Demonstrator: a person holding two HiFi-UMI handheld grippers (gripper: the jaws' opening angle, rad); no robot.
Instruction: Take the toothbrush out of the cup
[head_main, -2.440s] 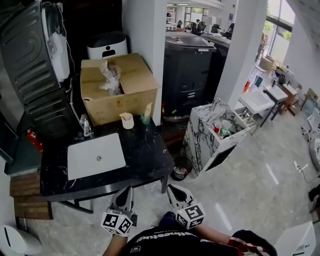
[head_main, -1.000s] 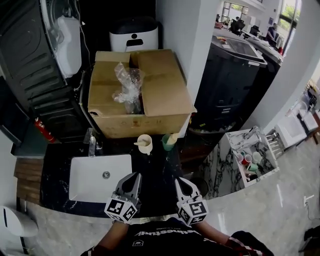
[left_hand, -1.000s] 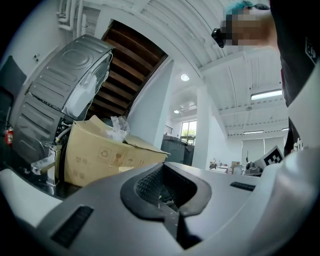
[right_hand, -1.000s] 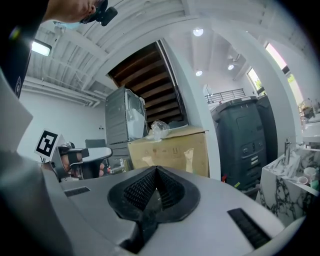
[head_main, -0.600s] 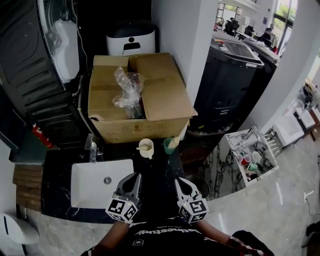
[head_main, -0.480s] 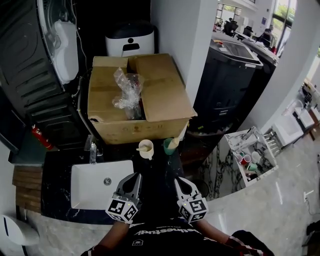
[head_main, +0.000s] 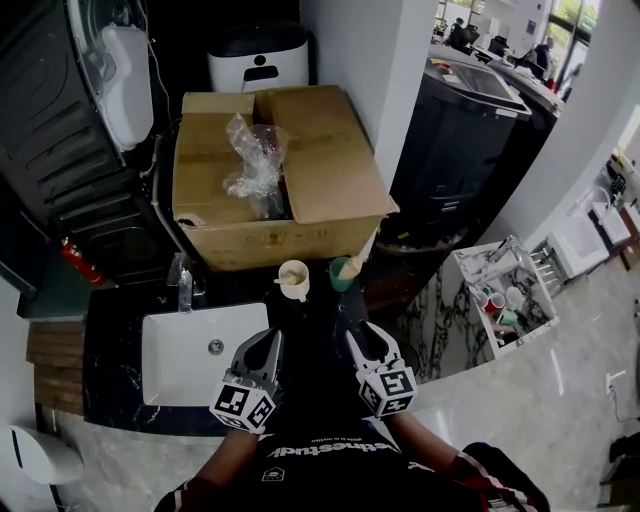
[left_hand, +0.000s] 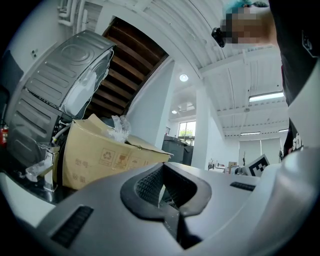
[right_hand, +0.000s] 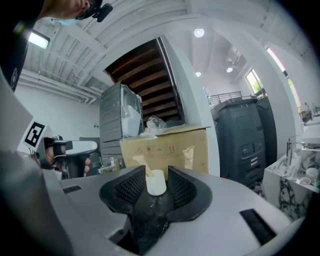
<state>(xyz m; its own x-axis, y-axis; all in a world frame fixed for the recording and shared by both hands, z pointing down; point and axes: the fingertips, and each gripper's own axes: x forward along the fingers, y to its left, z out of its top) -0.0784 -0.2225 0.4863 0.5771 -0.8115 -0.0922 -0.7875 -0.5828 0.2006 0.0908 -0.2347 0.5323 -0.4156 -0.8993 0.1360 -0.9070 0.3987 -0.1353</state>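
A cream cup (head_main: 293, 279) stands on the black counter (head_main: 315, 325) in front of the cardboard box, with a pale toothbrush (right_hand: 140, 164) leaning left out of it. Beside it on the right is a green cup (head_main: 342, 273) holding a wrapped brush (head_main: 366, 246). My right gripper (head_main: 360, 333) is short of the cups; its jaws have just been opening and now stand apart, with nothing between the pads. In the right gripper view the cream cup (right_hand: 155, 183) shows farther off, in line with the gap. My left gripper (head_main: 263, 340) hovers near the sink's edge, shut and empty.
A white sink (head_main: 165, 350) is set in the counter's left side, with a chrome faucet (head_main: 183, 283) behind it. The big open cardboard box (head_main: 320, 175) fills the counter's back. A marble cabinet (head_main: 445, 310) with cups stands on the floor to the right.
Both grippers have edged forward over the counter toward the cups. The right gripper's jaws, closed before, now stand parted. The left gripper stays shut.
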